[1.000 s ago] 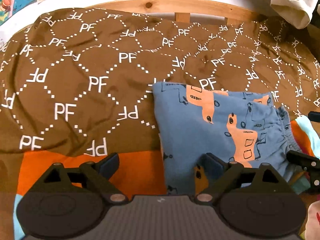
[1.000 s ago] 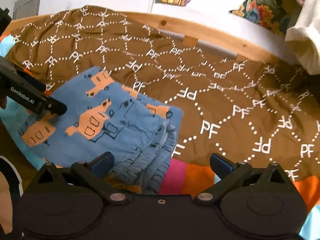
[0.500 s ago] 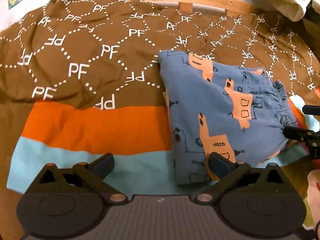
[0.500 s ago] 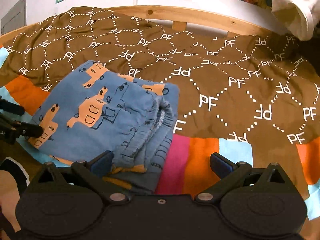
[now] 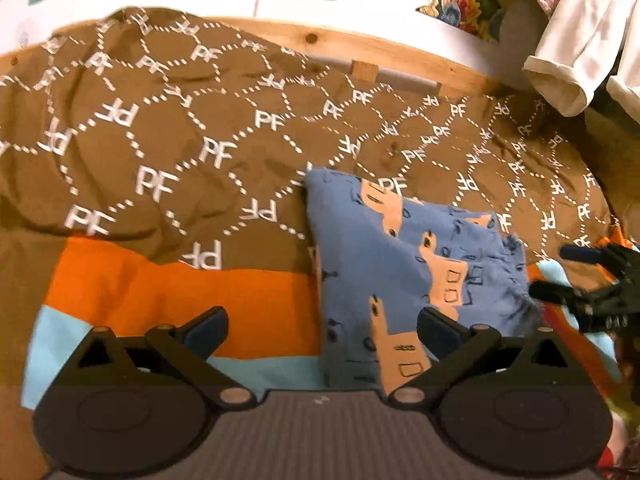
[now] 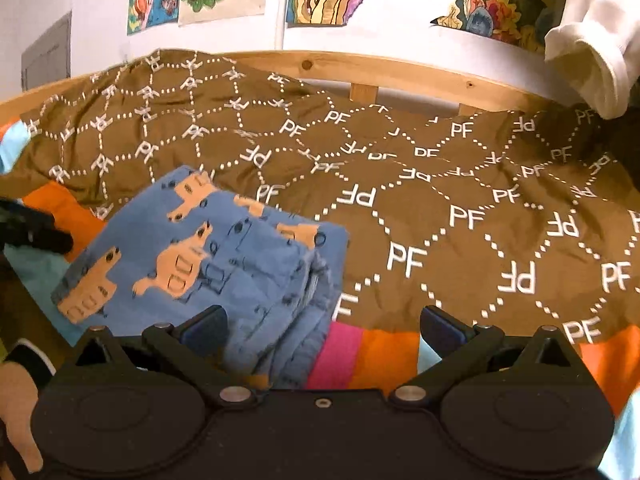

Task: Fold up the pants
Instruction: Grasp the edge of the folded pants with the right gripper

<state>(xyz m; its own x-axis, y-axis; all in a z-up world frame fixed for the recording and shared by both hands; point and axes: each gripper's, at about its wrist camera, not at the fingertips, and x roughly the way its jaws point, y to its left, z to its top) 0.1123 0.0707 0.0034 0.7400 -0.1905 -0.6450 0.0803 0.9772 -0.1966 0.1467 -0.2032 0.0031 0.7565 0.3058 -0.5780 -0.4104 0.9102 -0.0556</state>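
Note:
The blue pants (image 5: 404, 264) with orange animal prints lie folded into a compact stack on the bed, also in the right wrist view (image 6: 208, 264), waistband layers facing the right gripper. My left gripper (image 5: 322, 322) is open and empty, above the bed at the stack's left edge, its right finger over the fabric. My right gripper (image 6: 322, 322) is open and empty, its left finger over the stack's near right corner. Each gripper shows in the other's view: the right one (image 5: 588, 280), the left one (image 6: 36, 232).
The bed carries a brown "PF"-patterned cover (image 5: 168, 152) with orange, light-blue and pink stripes (image 5: 168, 300) near me. A wooden bed frame (image 6: 400, 72) runs along the back under wall posters. White cloth (image 5: 576, 52) hangs at the upper right.
Both grippers have pulled back from the folded pants and tilted upward, showing more of the wall. The pants have stayed in place on the bed.

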